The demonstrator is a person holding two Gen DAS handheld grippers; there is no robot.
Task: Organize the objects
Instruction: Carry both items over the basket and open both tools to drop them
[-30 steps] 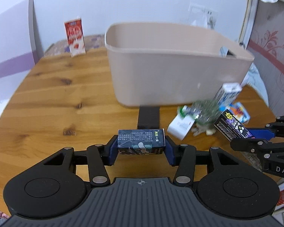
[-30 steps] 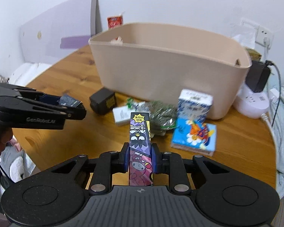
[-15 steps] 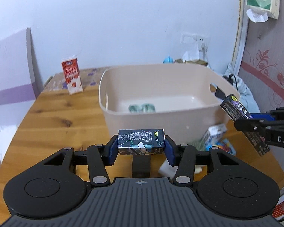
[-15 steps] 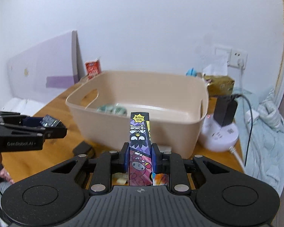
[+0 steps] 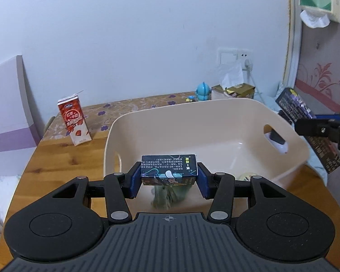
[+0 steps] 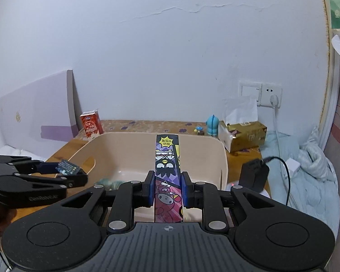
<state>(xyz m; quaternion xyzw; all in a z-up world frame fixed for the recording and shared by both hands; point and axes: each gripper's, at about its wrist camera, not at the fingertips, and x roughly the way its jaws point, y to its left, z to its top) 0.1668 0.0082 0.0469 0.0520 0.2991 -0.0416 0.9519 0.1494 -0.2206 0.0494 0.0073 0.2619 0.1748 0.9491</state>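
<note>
My left gripper (image 5: 168,176) is shut on a small dark blue box (image 5: 168,166) and holds it over the near rim of the beige bin (image 5: 215,113). A green packet (image 5: 167,196) lies in the bin just below it. My right gripper (image 6: 167,190) is shut on a long purple cartoon box (image 6: 167,158) held above the bin (image 6: 223,158). The purple box also shows at the right edge of the left wrist view (image 5: 292,106). The left gripper with the blue box shows at the left of the right wrist view (image 6: 68,168).
A red milk carton (image 5: 73,120) stands on the wooden table (image 5: 61,156) left of the bin. A tissue box (image 6: 244,136), a blue toy (image 6: 213,124), a black charger (image 6: 255,174) and a wall socket (image 6: 265,95) are at the back right.
Both grippers have risen and moved forward with their boxes, from in front of the bin to above its opening. The loose items on the table have dropped out of view.
</note>
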